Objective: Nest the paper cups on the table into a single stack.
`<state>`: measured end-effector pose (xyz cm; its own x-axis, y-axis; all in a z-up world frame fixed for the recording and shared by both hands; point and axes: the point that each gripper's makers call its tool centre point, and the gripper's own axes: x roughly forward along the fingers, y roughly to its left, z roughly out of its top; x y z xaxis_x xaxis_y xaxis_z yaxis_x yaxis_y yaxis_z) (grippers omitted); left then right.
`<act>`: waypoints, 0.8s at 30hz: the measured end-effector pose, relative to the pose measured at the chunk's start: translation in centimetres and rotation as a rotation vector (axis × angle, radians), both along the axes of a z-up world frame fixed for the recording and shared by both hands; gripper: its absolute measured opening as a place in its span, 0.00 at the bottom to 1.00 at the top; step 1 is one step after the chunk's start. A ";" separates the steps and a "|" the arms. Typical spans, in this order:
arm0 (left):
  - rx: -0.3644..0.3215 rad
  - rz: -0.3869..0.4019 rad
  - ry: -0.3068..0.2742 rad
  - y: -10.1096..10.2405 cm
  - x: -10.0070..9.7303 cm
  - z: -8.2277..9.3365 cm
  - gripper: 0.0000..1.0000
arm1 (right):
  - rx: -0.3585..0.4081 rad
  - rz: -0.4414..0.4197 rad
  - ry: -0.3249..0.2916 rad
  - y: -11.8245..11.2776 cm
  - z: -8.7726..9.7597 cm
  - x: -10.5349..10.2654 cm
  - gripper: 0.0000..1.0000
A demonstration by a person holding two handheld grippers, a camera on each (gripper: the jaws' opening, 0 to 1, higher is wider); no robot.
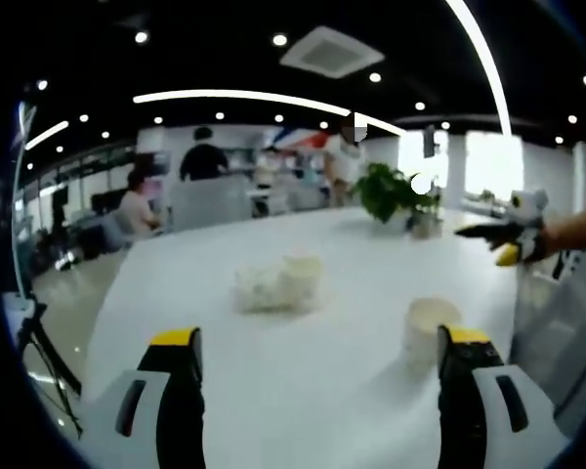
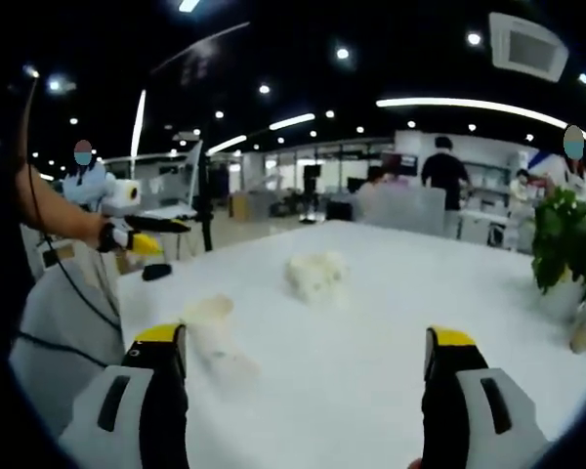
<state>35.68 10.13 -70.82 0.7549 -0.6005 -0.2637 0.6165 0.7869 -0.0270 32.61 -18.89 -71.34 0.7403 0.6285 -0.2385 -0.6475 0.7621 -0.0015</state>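
Note:
On the white table [image 1: 303, 391], a blurred cluster of pale paper cups [image 1: 278, 283] sits mid-table, and a single paper cup [image 1: 428, 330] stands closer, just beside my left gripper's right jaw. The left gripper [image 1: 319, 344] is open with nothing between its jaws. From the right edge, a hand holds the right gripper [image 1: 508, 242] above the table. In the right gripper view the cup cluster [image 2: 315, 274] lies ahead and the single cup [image 2: 210, 327] sits near the left jaw. The right gripper [image 2: 306, 344] is open and empty. The left gripper [image 2: 137, 236] shows at the left, held in a hand.
A potted plant [image 1: 396, 195] stands at the far side of the table, also seen as the plant [image 2: 566, 244] at the right. Several people and office chairs are beyond the table. A tripod [image 1: 44, 362] stands on the floor at left.

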 end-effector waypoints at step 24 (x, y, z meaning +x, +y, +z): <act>-0.004 -0.068 -0.006 -4.3 5.3 -0.7 0.96 | 0.014 -0.013 0.026 -0.3 -0.7 -0.1 0.99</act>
